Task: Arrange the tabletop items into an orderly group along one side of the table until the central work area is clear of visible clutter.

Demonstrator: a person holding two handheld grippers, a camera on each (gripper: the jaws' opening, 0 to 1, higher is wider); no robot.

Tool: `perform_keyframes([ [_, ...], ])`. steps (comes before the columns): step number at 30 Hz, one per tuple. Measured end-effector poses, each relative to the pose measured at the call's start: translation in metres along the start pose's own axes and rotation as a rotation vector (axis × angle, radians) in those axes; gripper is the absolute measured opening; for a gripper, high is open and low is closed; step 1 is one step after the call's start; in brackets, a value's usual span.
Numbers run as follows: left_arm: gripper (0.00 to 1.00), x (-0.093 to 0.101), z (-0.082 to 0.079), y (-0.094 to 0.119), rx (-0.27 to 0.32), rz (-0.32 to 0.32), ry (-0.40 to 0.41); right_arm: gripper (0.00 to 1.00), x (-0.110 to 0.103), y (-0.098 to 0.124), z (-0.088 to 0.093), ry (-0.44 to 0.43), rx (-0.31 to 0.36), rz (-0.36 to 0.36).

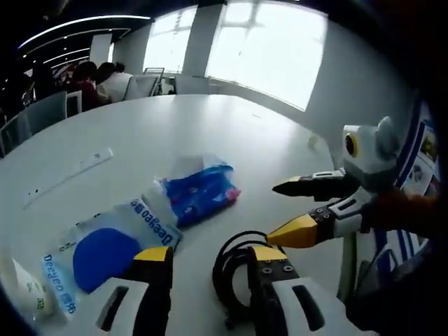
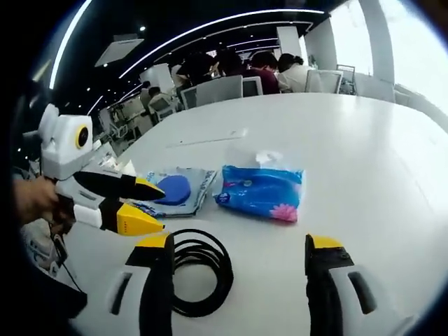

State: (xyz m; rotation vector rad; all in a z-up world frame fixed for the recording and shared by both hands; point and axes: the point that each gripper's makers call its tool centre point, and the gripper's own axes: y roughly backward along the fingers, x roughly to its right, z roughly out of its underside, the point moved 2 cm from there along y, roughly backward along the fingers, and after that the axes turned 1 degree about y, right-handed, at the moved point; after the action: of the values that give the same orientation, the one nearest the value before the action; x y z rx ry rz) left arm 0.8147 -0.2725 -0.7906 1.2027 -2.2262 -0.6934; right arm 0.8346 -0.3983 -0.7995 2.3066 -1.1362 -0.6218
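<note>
Black coiled cable (image 2: pixel 199 271) lies on the white surface (image 2: pixel 364 161) between both spread hand-held grippers, left (image 1: pixel 210 262) and right (image 2: pixel 241 252), beside a blue tissue pack (image 2: pixel 260 190).

"Deejeo" on clear pouch (image 1: pixel 105 245)

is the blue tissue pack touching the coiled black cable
Apart. In the right gripper view, bare white table separates the blue tissue pack from the coiled black cable.
</note>
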Motion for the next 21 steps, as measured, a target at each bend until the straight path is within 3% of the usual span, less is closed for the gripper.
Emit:
perform_keyframes([
  [6,0.45,-0.007,-0.014,-0.013,0.008,0.011,-0.007,0.80,0.011,-0.005,-0.008,0.007,0.012,-0.007],
  [10,0.50,-0.004,-0.020,-0.023,0.002,0.054,-0.021,0.82,0.016,-0.009,-0.020,0.085,0.059,-0.017],
  [13,0.52,-0.002,-0.023,-0.028,0.009,0.075,-0.028,0.82,0.018,-0.013,-0.020,0.093,0.053,-0.023],
  [17,0.56,-0.006,-0.026,-0.035,0.009,0.072,-0.040,0.72,0.028,-0.017,-0.022,0.093,0.060,-0.015],
  [21,0.52,-0.015,-0.026,-0.042,0.001,0.047,-0.061,0.65,0.035,-0.021,-0.021,0.080,0.057,0.002],
])
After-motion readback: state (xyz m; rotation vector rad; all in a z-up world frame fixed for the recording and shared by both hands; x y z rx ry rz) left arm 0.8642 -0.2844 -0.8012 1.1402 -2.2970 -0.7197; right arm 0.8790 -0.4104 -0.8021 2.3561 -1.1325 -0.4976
